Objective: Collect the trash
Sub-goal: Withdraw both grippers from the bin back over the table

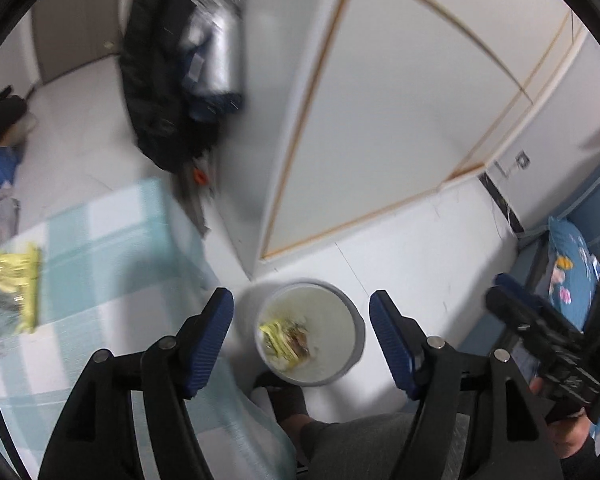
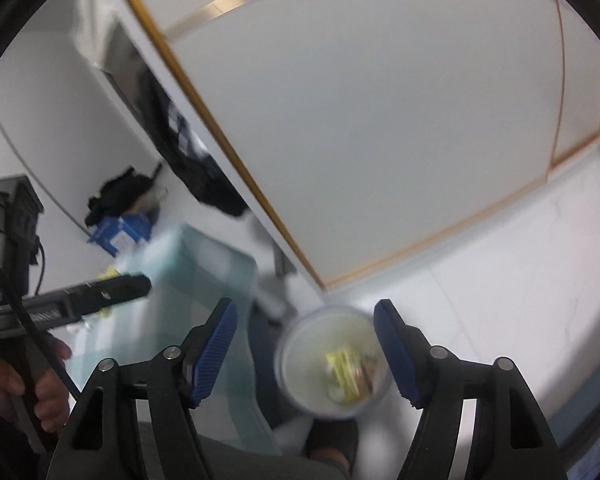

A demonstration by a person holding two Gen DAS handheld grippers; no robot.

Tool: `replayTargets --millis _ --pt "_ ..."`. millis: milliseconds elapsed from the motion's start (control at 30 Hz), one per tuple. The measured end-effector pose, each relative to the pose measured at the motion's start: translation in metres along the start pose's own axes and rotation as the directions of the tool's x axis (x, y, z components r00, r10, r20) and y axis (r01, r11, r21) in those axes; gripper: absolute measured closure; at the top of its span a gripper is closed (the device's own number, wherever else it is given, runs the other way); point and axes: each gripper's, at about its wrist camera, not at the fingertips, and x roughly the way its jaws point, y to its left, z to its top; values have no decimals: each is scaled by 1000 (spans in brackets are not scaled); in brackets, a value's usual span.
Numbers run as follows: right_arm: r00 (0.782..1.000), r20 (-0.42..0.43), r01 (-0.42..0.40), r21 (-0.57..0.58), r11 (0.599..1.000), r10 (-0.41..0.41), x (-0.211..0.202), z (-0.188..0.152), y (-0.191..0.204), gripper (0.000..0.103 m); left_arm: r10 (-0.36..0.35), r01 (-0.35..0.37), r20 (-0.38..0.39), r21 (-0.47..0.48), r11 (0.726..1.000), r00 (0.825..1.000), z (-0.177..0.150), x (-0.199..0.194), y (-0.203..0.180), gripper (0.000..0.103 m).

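bin (image 1: 350, 344) on floor right of table (image 1: 112, 248); wrapper (image 1: 286, 338) in bin; packet (image 1: 16, 286) on table.

Your right view: bin (image 2: 334, 364) contents smeared, wrappers unreadable. Left view: hanging coat (image 1: 168, 80) motion-blurred, pillow (image 1: 572, 276) partly behind right gripper (image 1: 540, 320), yellow packet (image 1: 16, 288) text illegible.

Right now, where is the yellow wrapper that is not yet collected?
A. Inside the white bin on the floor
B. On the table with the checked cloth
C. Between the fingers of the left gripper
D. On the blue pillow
B: in the left wrist view a yellow wrapper lies on the checked cloth of the table, while other yellow trash already sits inside the white bin.
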Motion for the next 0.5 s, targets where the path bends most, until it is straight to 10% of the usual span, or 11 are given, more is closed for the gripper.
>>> replayTargets --millis 500 --pt "963 207 -116 -253 961 171 -69 12 143 17 188 -131 333 -186 974 924 -33 -126 84 14"
